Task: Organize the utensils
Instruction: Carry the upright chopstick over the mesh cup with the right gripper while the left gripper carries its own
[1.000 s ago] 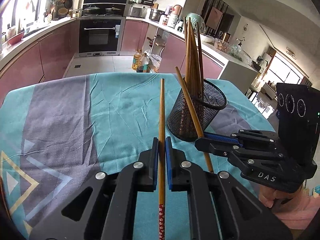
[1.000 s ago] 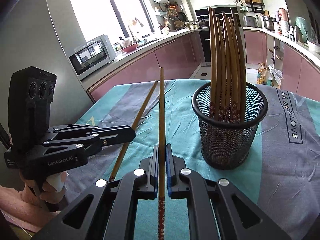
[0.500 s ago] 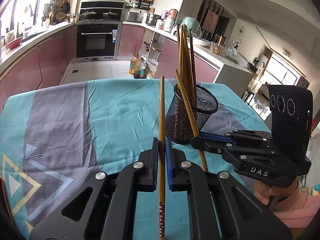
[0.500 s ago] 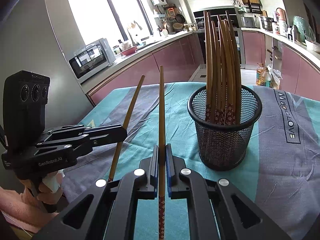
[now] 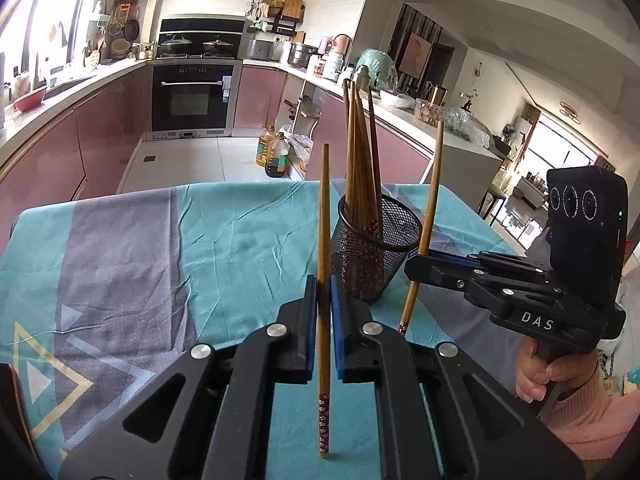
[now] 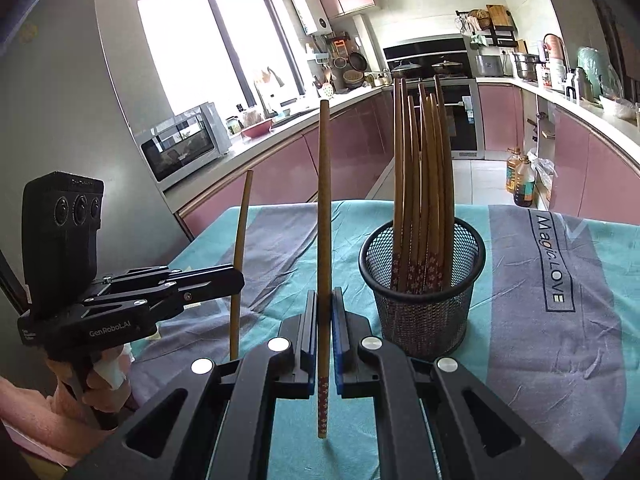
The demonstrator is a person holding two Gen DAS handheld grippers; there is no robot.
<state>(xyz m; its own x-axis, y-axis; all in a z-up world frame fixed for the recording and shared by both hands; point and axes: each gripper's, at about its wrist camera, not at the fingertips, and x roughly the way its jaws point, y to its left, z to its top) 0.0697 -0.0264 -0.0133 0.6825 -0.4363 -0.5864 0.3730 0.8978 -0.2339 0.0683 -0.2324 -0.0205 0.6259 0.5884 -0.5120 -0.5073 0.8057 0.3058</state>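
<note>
Wooden chopstick [image 5: 324, 216] clamped in left claw [image 5: 324, 296], mesh holder [image 5: 376, 256] just beside

I'm viewing along each gripper's fingers, low over the table [image 5: 120, 248]: left camera facing the oven wall, right facing the window; both sharing the mesh holder [image 5: 376, 256] [image 6: 422, 304] close ahead.

Before you, a teal and grey cloth [image 5: 168, 248] printed "Magic LOVE" over the desk, beyond it your built-in oven [image 5: 193, 98], two oil bottles [image 5: 273, 152] on the floor, a microwave [image 6: 184, 146] on the counter, bright window [image 6: 208, 52] behind.
</note>
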